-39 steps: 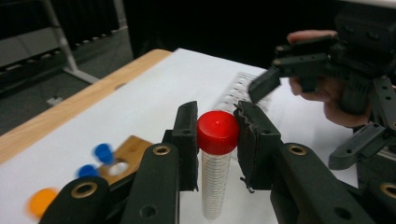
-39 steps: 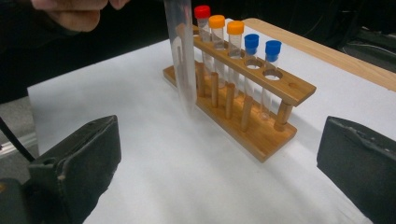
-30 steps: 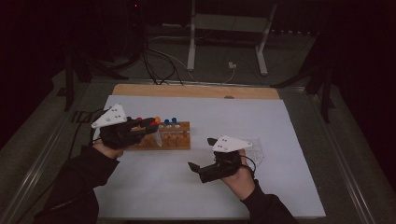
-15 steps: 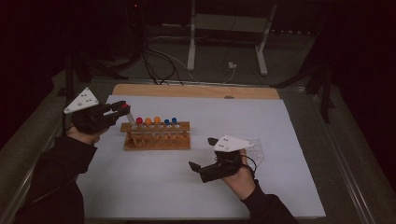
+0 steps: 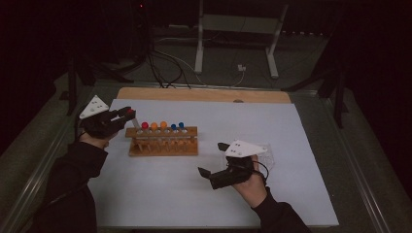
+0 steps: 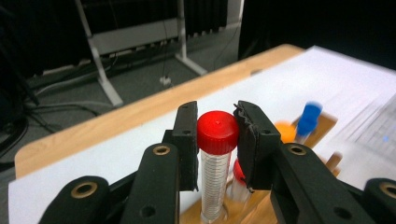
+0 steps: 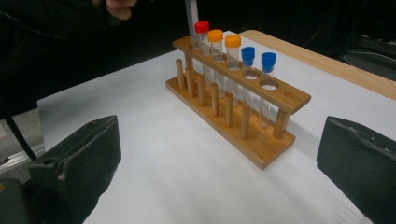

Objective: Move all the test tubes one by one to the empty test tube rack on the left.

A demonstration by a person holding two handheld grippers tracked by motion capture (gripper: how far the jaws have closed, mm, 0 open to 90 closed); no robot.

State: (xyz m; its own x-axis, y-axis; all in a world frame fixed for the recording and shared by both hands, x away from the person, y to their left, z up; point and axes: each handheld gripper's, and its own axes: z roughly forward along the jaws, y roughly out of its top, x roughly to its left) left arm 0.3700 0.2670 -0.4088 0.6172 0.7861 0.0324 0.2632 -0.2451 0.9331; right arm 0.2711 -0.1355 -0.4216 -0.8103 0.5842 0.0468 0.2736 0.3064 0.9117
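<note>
A wooden tube rack (image 5: pixel 163 145) (image 7: pixel 261 116) stands left of centre on the white mat (image 5: pixel 301 126). It holds one red-capped tube (image 5: pixel 145 125) (image 7: pixel 201 27), two orange-capped and two blue-capped tubes. My left gripper (image 5: pixel 127 115) (image 6: pixel 217 140) is at the rack's left end, shut on another red-capped tube (image 5: pixel 131 113) (image 6: pixel 217 133) just below its cap. That tube hangs down over the rack's left end; I cannot tell whether its tip is in a hole. My right gripper (image 5: pixel 211 158) (image 7: pixel 217 163) rests open and empty in front of the rack, to its right.
A clear plastic piece (image 5: pixel 268 156) lies on the mat under the right hand. A wooden board (image 5: pixel 204 94) runs along the mat's far edge. Beyond the table are a metal stand (image 5: pixel 235 48) and cables on the floor.
My left gripper has moved left from over the rack, then sunk slightly toward the rack's left end, carrying the red-capped tube. The right hand has stayed put.
</note>
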